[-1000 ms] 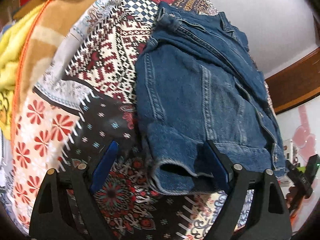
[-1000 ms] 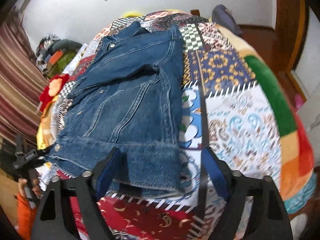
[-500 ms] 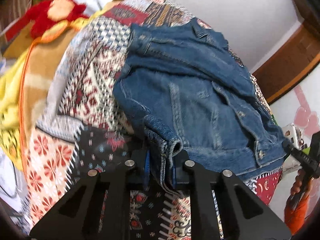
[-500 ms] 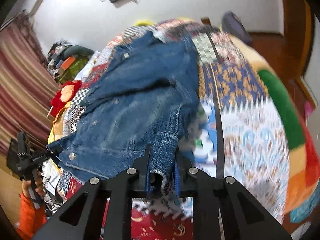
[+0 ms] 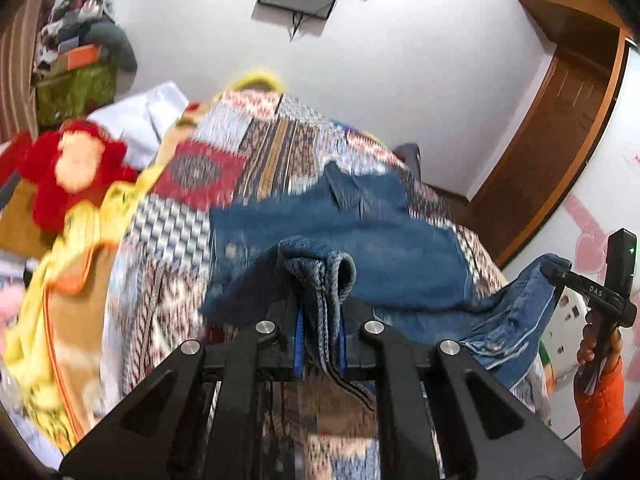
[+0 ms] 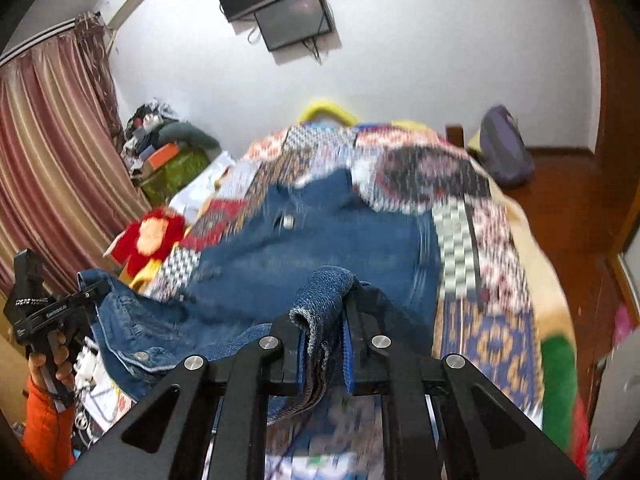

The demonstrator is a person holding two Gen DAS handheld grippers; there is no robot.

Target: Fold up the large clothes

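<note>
Left gripper — fingers pressed together on a bunched fold of the denim jacket, hem edge raised off the patchwork quilt. Right gripper likewise pinched on a thick fold of the same jacket, cloth spilling out over the top of the blue pads. Lower part of the garment lifted and slung between the two tools; collar end lying flat on the quilt farther up the bed, toward the white wall. In the left wrist view, far corner of the jacket draped from the right gripper at the right edge, held by a hand in an orange sleeve. In the right wrist view, the mirrored case — left gripper at the left edge with denim hanging from it, a metal button showing on the drooping band. Red plush toy on the yellow blanket beside the quilt, well apart from the jacket. Wall-mounted screen above the head of the bed; striped curtain at left; wooden door at right. Much of the cloth smeared by motion blur; fine seams unreadable.
</note>
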